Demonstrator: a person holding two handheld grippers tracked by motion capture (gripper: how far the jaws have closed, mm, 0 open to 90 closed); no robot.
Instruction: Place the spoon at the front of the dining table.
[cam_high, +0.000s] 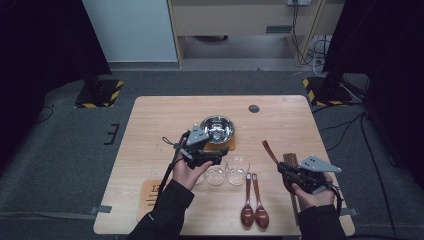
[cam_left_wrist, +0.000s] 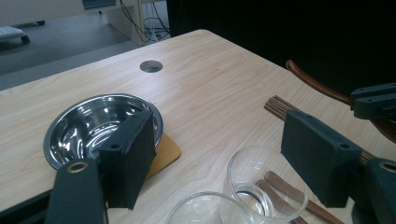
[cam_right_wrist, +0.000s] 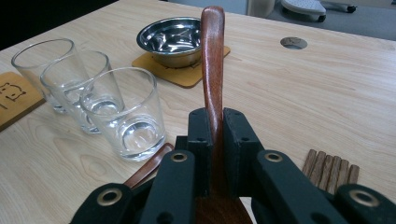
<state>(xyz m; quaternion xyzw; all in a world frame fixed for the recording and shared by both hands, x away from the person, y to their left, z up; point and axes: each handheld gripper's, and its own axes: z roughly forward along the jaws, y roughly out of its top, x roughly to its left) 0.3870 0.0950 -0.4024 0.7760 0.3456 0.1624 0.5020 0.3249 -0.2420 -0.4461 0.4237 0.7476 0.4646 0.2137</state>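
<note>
Right gripper view: right gripper (cam_right_wrist: 214, 140) is clamping wooden spoon (cam_right_wrist: 213, 60); left gripper (cam_left_wrist: 219, 158), jaws open, is nearing glass (cam_left_wrist: 266, 179) — next, close on its rim.

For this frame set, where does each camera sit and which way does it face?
High view: above the person's side of the light wooden table, looking forward and down; both forearms, left gripper and right gripper show.
Left gripper view: rides the left gripper, looking between its open jaws at clear drinking glasses.
Right gripper view: rides the right gripper, looking along jaws shut on a brown wooden spoon.
Shared: the gripper views both show the round steel bowl on its wooden coaster.
</note>
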